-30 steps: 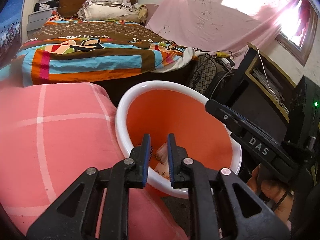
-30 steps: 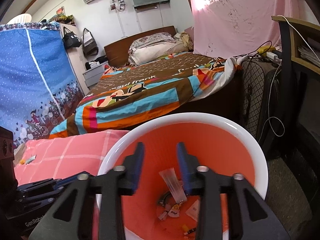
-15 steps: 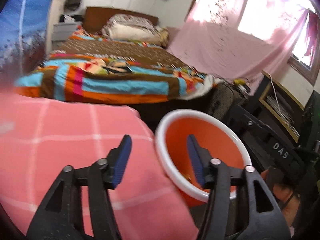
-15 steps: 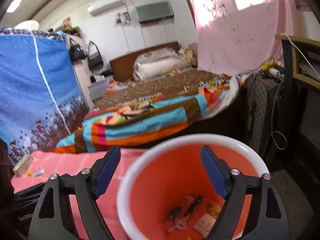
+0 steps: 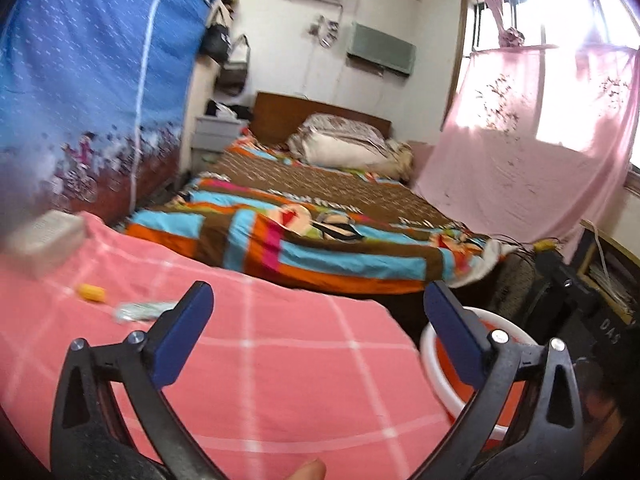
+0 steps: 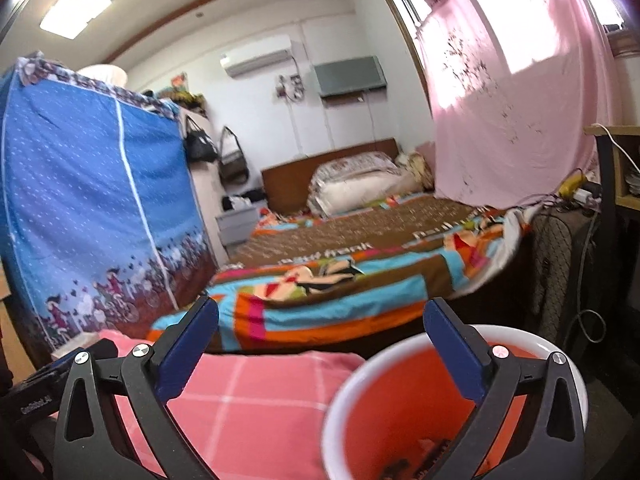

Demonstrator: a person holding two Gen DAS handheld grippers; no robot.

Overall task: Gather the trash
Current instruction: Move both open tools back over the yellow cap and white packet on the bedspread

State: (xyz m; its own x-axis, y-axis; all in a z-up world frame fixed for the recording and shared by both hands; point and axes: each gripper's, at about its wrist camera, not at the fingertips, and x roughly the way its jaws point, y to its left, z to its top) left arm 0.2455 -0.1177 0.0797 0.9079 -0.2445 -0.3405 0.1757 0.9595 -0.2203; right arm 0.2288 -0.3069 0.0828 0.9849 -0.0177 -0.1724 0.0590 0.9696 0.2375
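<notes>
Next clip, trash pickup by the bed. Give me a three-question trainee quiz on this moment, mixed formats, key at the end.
1. True or false: the left gripper is shut on a wrapper.
2. Which lies nearest the small yellow piece on the pink checked cloth? A) a crumpled clear wrapper B) a spoon C) a bottle
3. Fill in: in the right wrist view, the right gripper hangs above the near rim of the orange ____.

Key: 1 false, both grippers are open and empty; 2 A; 3 bin, white-rimmed, with scraps at its bottom.
</notes>
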